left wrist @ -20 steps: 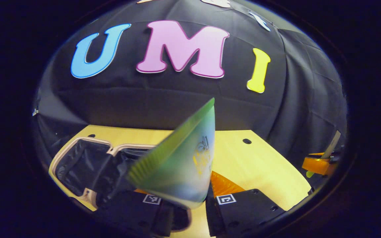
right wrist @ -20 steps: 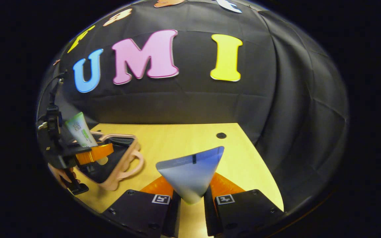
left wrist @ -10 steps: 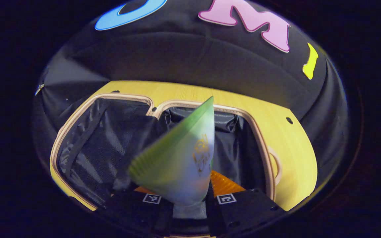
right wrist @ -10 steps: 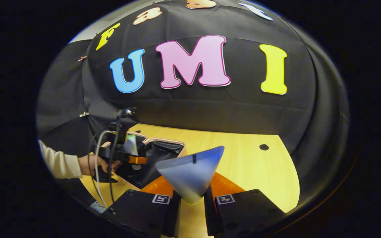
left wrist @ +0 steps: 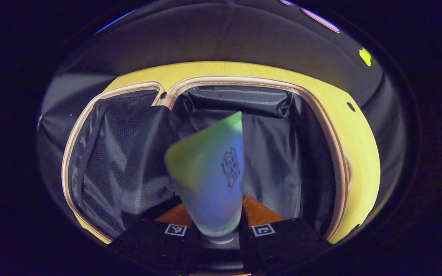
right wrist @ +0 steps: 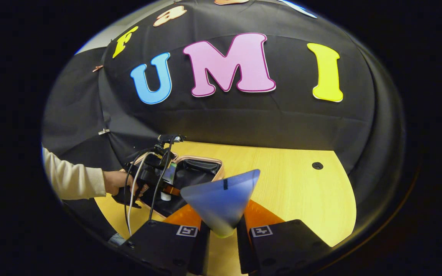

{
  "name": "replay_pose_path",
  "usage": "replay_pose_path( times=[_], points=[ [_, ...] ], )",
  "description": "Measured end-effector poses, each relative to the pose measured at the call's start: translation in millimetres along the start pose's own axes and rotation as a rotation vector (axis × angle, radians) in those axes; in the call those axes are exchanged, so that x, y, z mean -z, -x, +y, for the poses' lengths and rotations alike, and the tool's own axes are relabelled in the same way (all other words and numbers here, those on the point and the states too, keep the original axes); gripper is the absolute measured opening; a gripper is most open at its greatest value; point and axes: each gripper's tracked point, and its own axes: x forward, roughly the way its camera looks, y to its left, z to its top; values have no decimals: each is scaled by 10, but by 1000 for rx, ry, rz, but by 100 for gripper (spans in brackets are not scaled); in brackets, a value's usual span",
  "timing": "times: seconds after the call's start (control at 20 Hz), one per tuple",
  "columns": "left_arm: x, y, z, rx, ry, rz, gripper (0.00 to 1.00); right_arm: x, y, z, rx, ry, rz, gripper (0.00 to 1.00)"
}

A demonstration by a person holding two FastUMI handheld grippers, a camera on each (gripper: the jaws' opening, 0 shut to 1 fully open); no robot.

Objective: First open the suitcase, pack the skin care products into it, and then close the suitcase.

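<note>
Since a second ago the left gripper (left wrist: 215,230) has dipped over the open suitcase (left wrist: 332,126), clamped on a green tube (left wrist: 209,180) above its right half — the right gripper (right wrist: 221,230), well right, grips a blue tube (right wrist: 221,199); both unpacked, closing left.

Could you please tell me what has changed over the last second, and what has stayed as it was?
The left gripper has carried its green tube from above the table's edge to over the open suitcase and tipped down toward the dark lining. Nothing was let go. The right gripper stays shut on the blue tube over the table, and the suitcase remains open.
</note>
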Motion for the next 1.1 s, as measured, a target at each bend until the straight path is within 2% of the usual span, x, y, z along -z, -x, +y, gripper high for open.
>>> replay_pose_path(
  times=[0.1, 0.25, 0.35, 0.4, 0.5, 0.6, 0.7, 0.85, 0.95, 1.1],
  points=[
    [0, 25, 10, -33, -10, 11, 49, -28, -8, -32, 5, -7, -2, 35],
    [-140, 129, 44, -75, -14, -54, 54, -42, -14, -57, 13, 20, -3, 35],
    [-310, 363, -13, -59, -17, -150, 65, -29, -66, -35, 7, 17, 12, 35],
    [-399, 544, -19, -51, -15, -215, 81, -32, -101, 24, 0, 20, 24, 35],
    [-617, 991, 106, -99, -8, -390, 98, -48, -188, 137, -8, 63, 38, 35],
    [-852, 1511, 333, -157, 6, -583, 98, -29, -315, 311, -25, 84, 63, 35],
    [-770, 1960, 506, -183, 26, -703, 96, 24, -510, 490, -37, 89, 101, 35],
    [-436, 2398, 813, -200, 97, -764, 98, 183, -892, 749, -35, 51, 183, 35],
    [-315, 2630, 900, -194, 91, -830, 98, 369, -1194, 941, -34, 76, 237, 35],
    [-47, 2776, 945, -168, 123, -868, 96, 701, -1619, 1172, -19, 108, 329, 35]
  ],
)
